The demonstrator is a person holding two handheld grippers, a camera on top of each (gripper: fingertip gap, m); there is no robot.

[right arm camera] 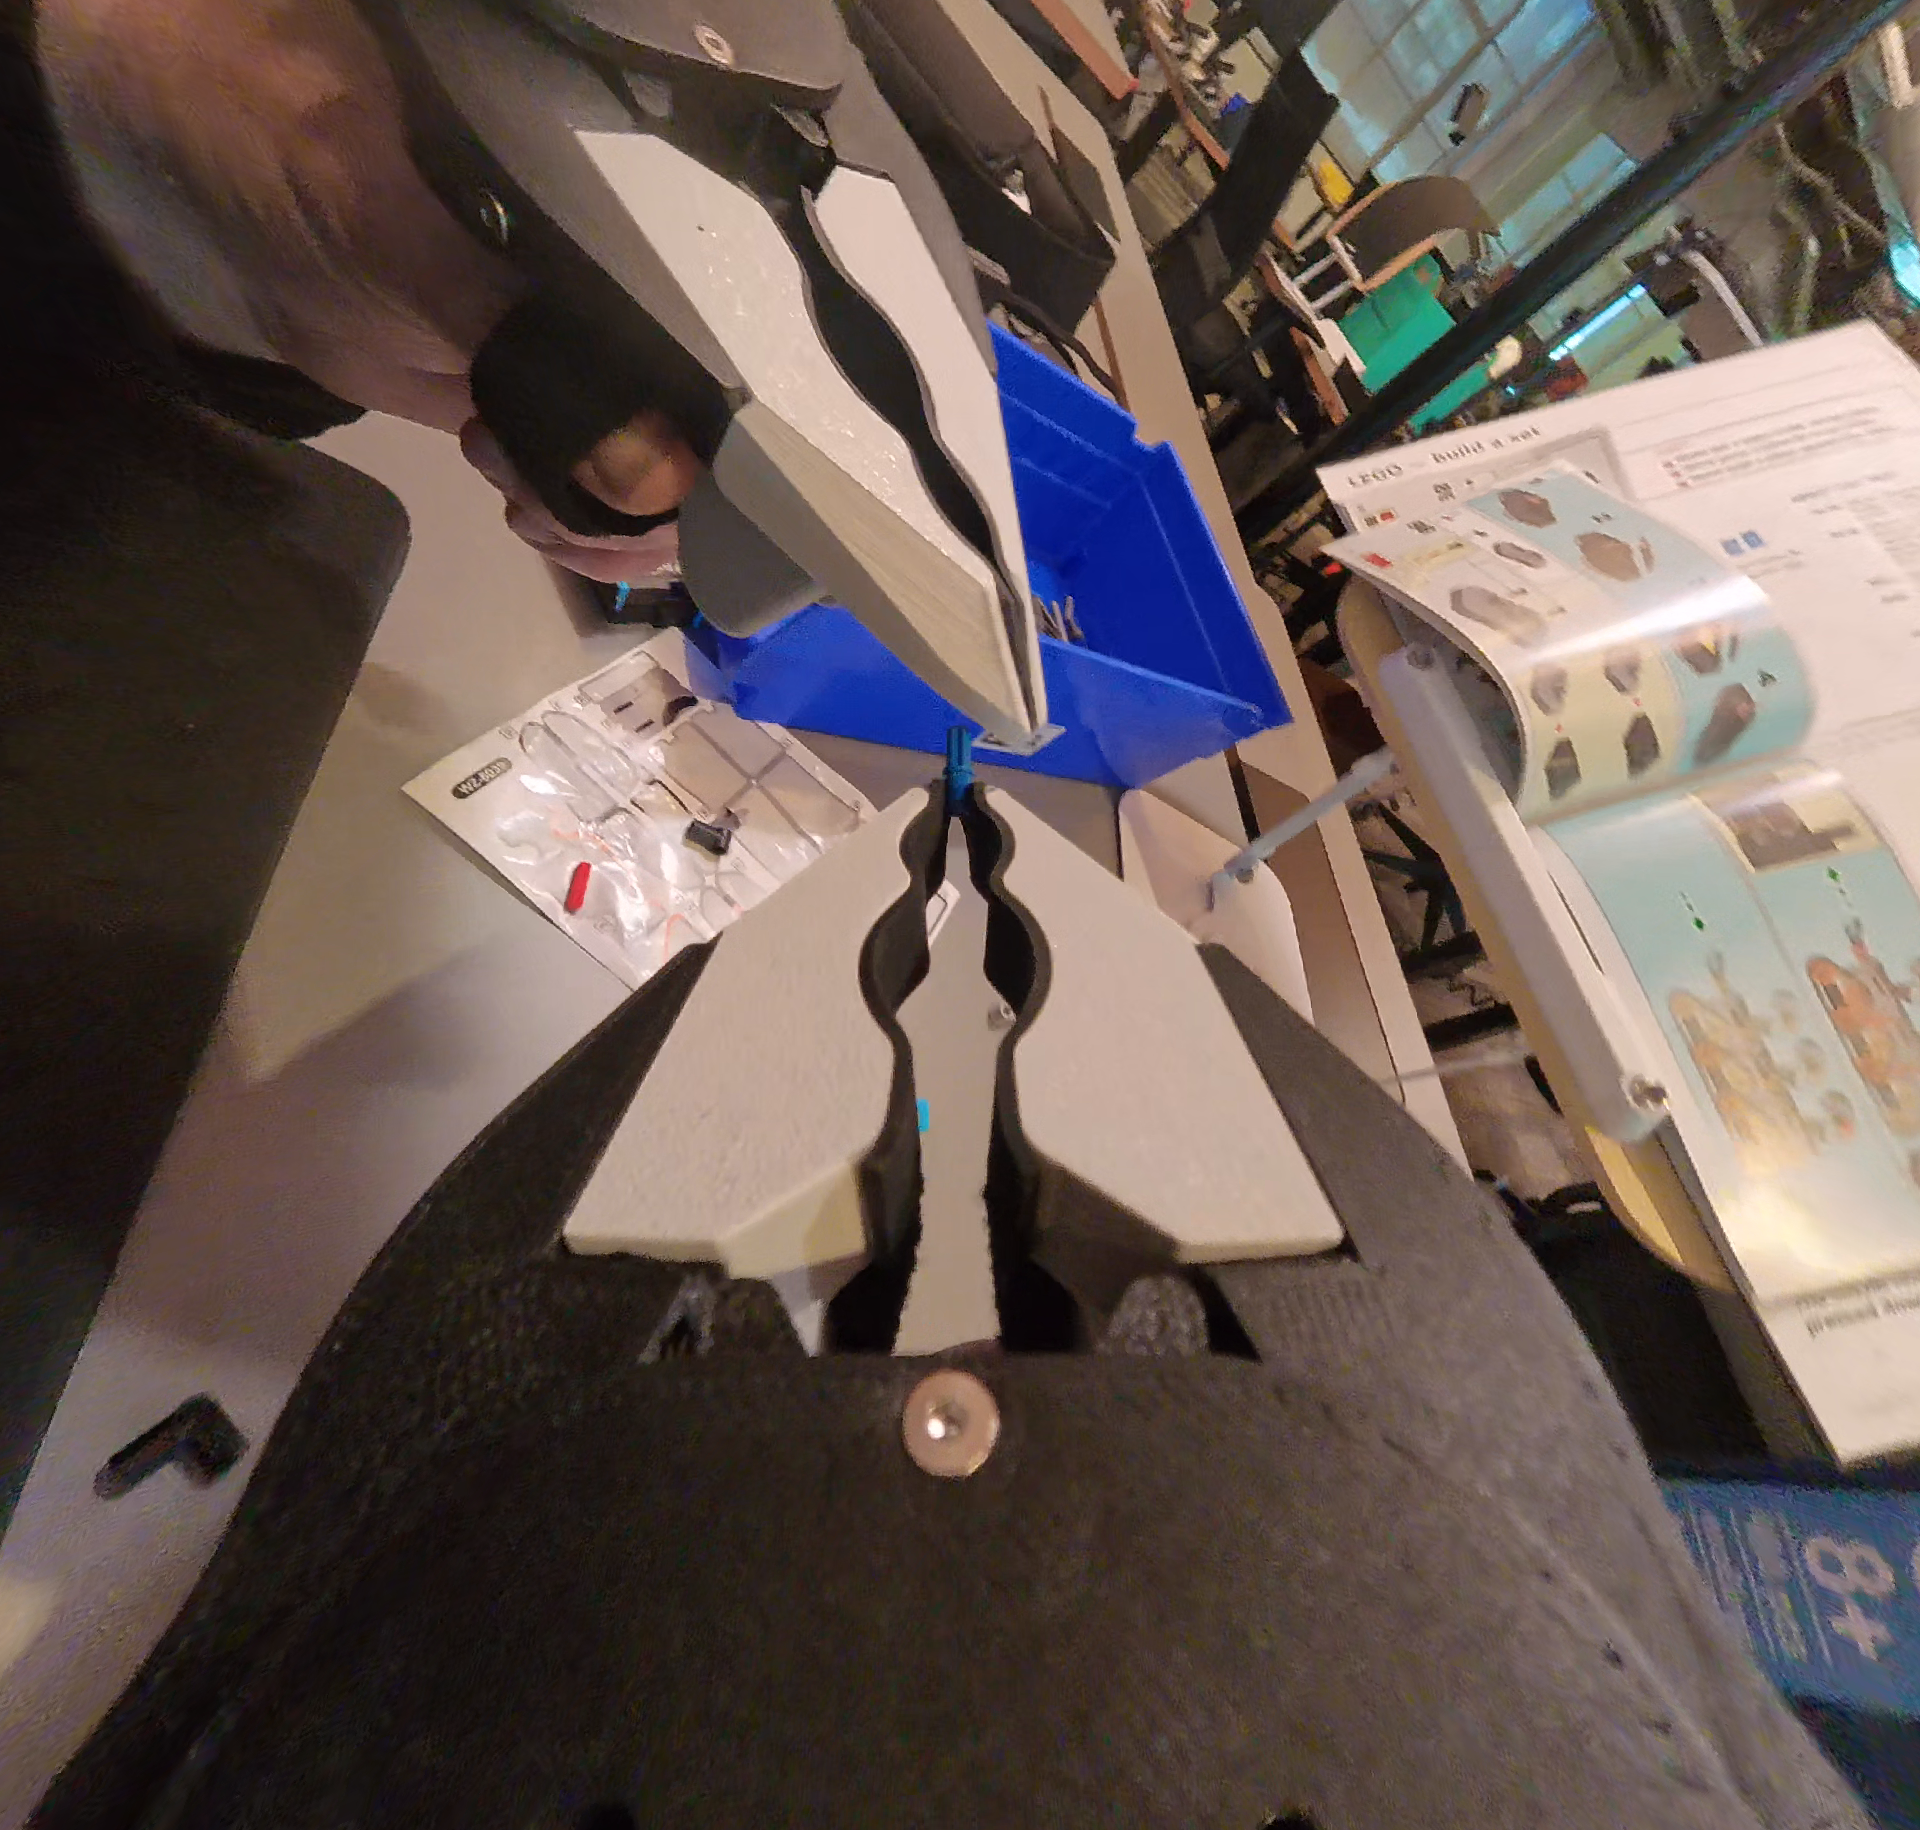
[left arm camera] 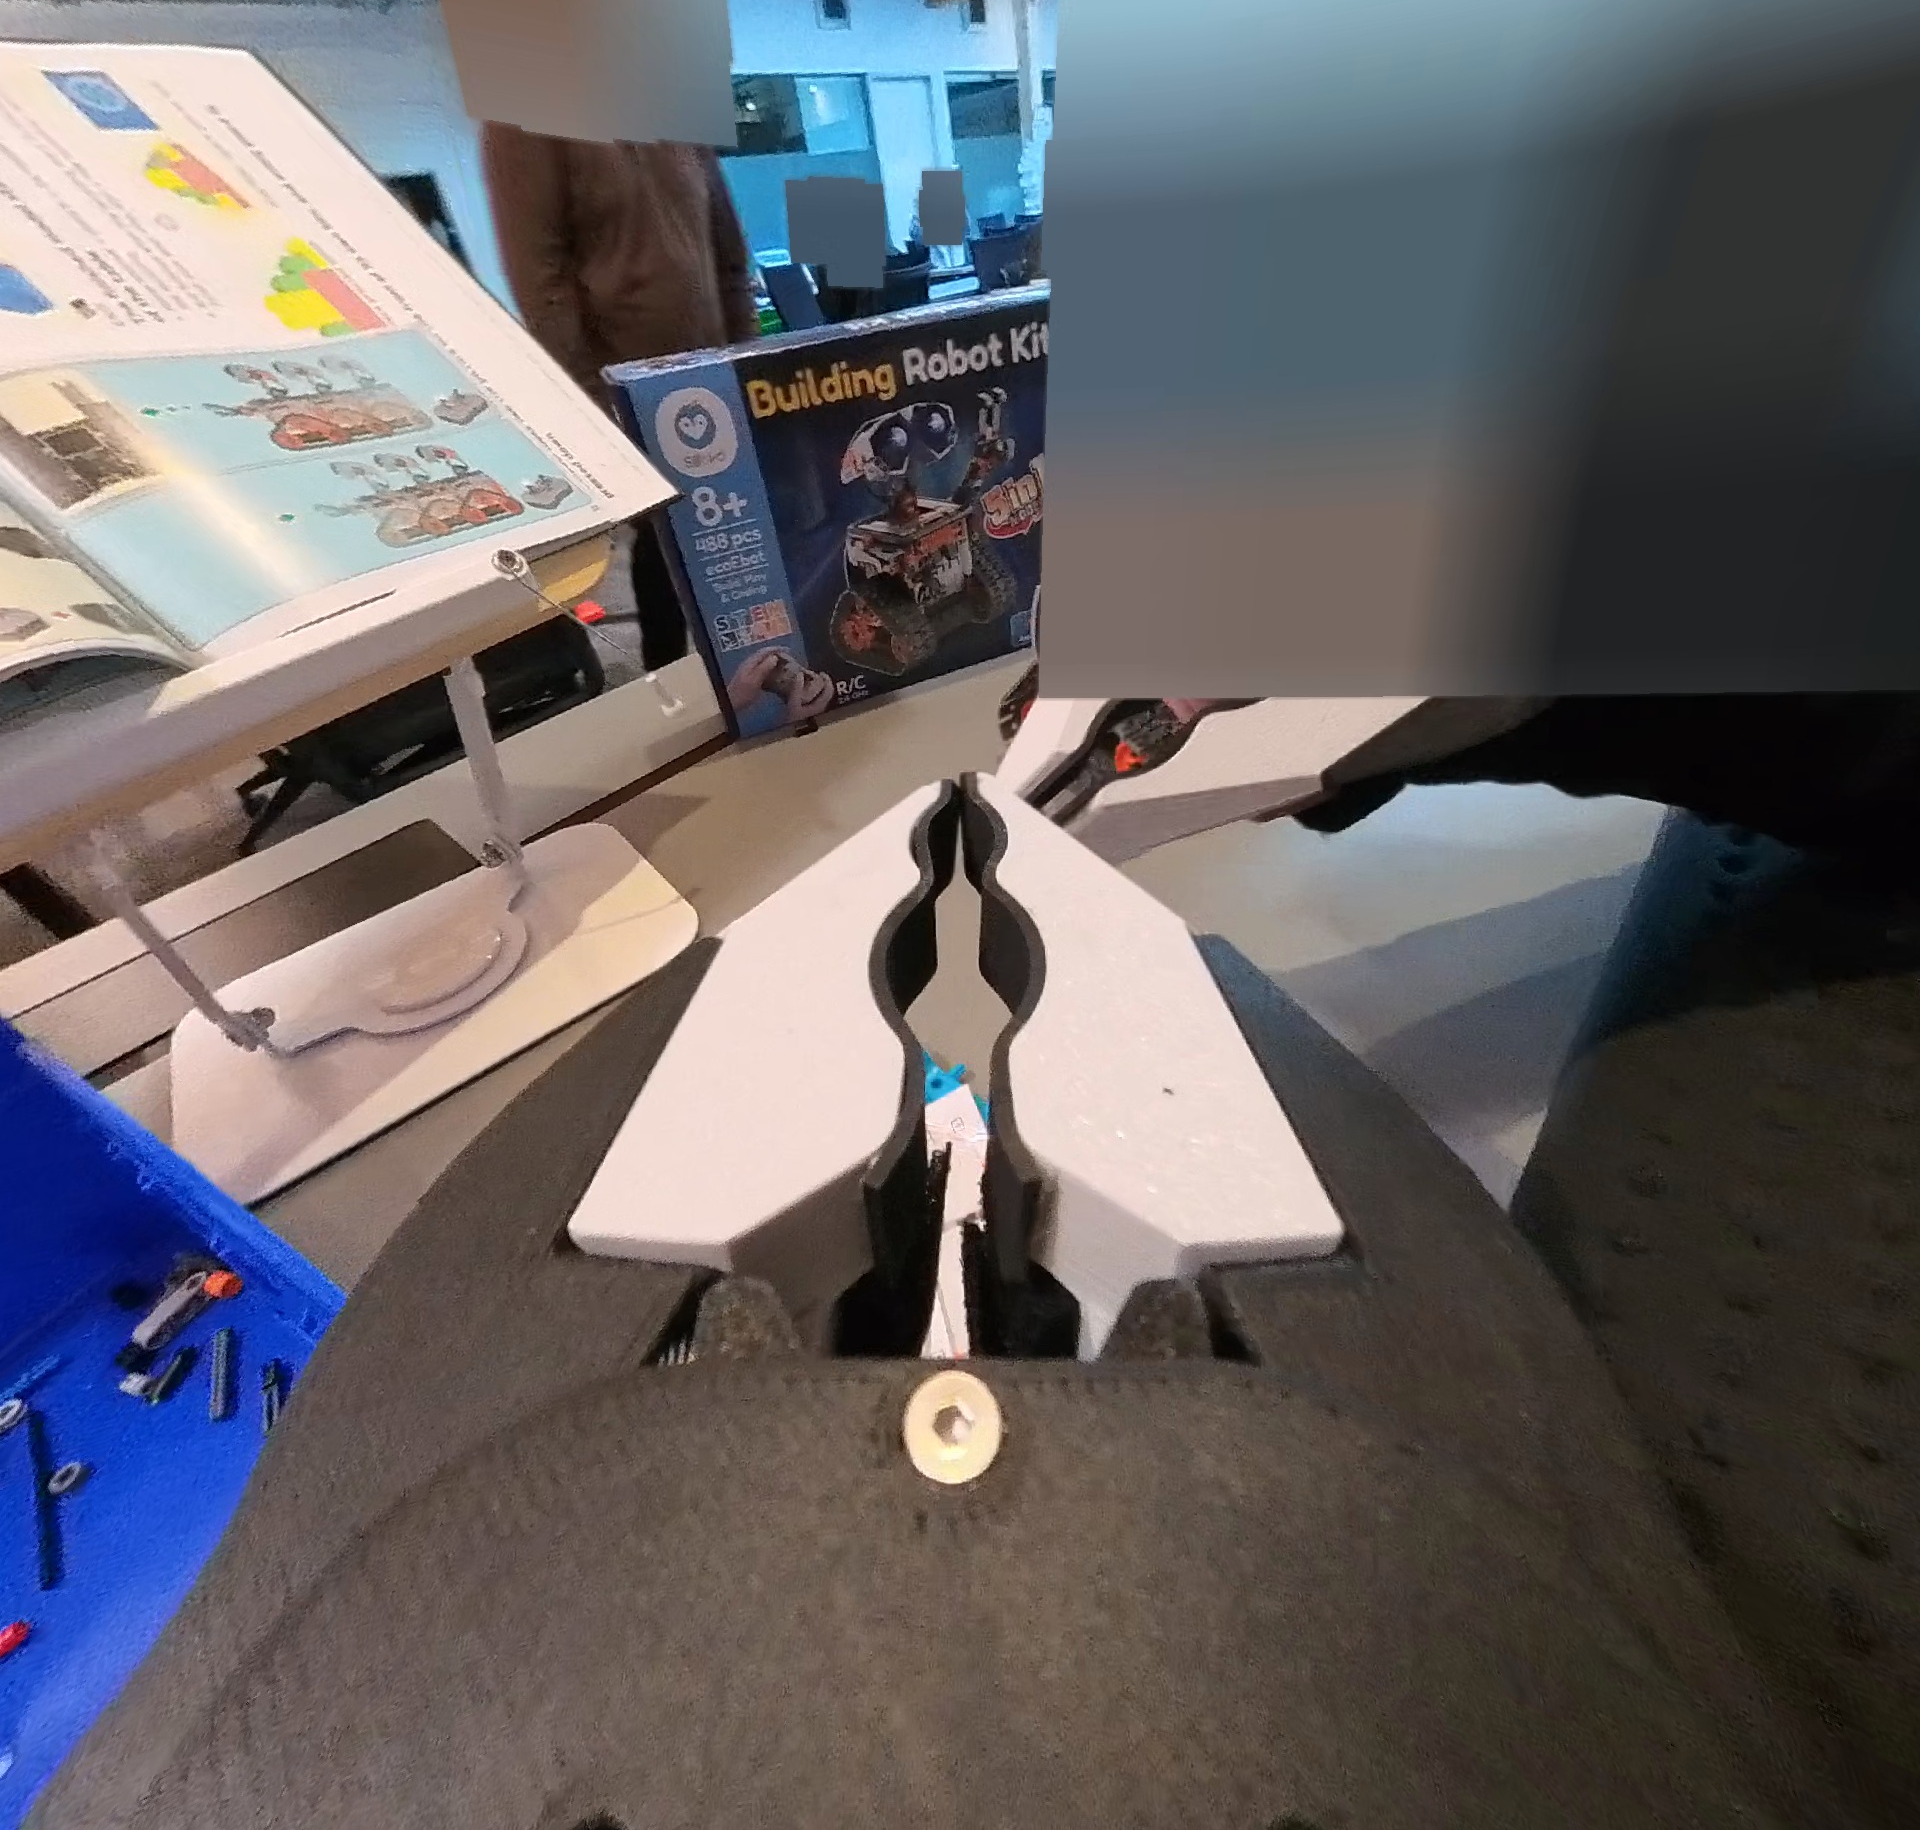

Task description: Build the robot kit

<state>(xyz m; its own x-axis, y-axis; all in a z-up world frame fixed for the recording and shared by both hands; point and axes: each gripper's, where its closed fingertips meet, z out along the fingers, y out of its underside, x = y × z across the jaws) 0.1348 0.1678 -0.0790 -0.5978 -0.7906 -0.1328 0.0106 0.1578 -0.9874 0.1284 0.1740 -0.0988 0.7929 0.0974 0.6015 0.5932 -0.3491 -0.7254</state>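
My right gripper [right arm camera: 958,812] is shut on a small blue pin [right arm camera: 957,767]. The pin stands upright between the fingertips and sticks out past them. My left gripper [left arm camera: 961,791] is shut, with its black pads together at the tips. In the right wrist view the left gripper [right arm camera: 1027,726] comes down from the upper left, held by a hand [right arm camera: 260,180]. Its tip hangs just right of the pin's free end, above the blue bin [right arm camera: 1143,554]. The right gripper's white fingers [left arm camera: 1226,752] show at the right of the left wrist view. The pin is hidden there.
The blue bin [left arm camera: 104,1365] holds several small dark parts. An open instruction booklet [left arm camera: 260,378] rests on a white stand [left arm camera: 436,959]. A building kit box [left arm camera: 883,502] stands behind. A clear plastic parts tray [right arm camera: 623,814] and a small black part [right arm camera: 171,1442] lie on the table. Both grippers' tips are close together, under 4 cm apart.
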